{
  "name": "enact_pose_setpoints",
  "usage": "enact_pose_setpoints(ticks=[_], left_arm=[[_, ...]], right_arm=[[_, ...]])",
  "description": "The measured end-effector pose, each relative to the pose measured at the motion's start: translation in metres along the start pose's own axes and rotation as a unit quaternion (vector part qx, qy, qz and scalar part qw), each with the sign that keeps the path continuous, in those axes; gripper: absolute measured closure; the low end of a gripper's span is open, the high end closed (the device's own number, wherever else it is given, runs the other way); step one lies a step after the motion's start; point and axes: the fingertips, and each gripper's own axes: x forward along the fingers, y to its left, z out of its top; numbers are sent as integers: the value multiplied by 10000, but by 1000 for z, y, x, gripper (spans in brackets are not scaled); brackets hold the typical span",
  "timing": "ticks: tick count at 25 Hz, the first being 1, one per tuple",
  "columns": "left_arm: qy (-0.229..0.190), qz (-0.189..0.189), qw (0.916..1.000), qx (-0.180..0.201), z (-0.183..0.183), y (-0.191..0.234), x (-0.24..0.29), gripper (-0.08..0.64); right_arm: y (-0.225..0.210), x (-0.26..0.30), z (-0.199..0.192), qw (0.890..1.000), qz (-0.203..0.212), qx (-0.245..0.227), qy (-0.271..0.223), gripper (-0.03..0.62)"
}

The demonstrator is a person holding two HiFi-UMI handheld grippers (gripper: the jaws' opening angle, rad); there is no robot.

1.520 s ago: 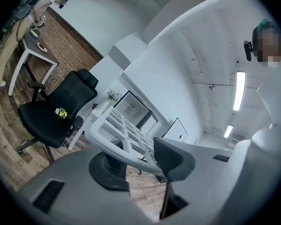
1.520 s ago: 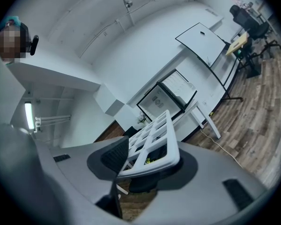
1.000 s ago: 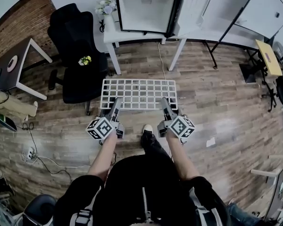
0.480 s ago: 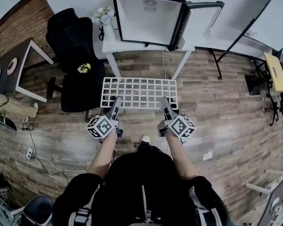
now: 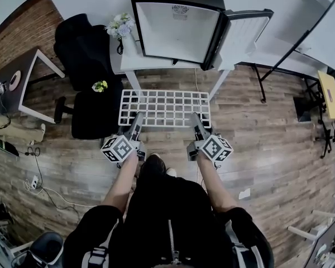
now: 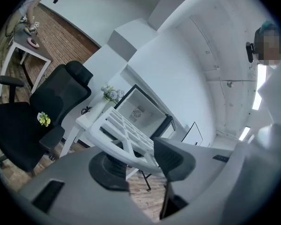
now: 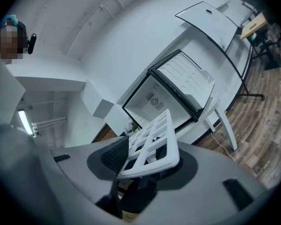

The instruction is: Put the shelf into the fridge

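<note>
The left gripper (image 5: 136,123) has its fingers (image 6: 174,159) clamped on the near edge of the white grid shelf (image 5: 164,108) toward its left corner. The right gripper (image 5: 196,121) has its fingers (image 7: 113,154) closed on that same edge toward the right corner (one gripper to each end of the long side). The shelf is held roughly level above the wooden floor (image 5: 257,133) and reaches away from the fingertips toward the fridge (image 5: 178,24). The fridge stands ahead of the fingers on a white desk (image 5: 125,60), with its door (image 5: 244,31) swung open to the right and its white cavity facing the shelf. In the head view the shelf's far edge shows just short of the desk's front edge, apart from the fridge mouth. A black office chair (image 5: 92,66) stands left of the left fingers, close beside the shelf's left edge. To the right of the right fingers the floor lies open.
</note>
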Motion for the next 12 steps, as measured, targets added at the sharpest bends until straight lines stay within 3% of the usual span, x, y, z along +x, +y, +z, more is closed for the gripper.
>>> enact_pose_setpoints(ticks=[12], left_arm=[[118, -122, 9998, -91, 26, 39, 99, 391]], right_arm=[[-26, 90, 32, 9999, -156, -38, -51, 411]])
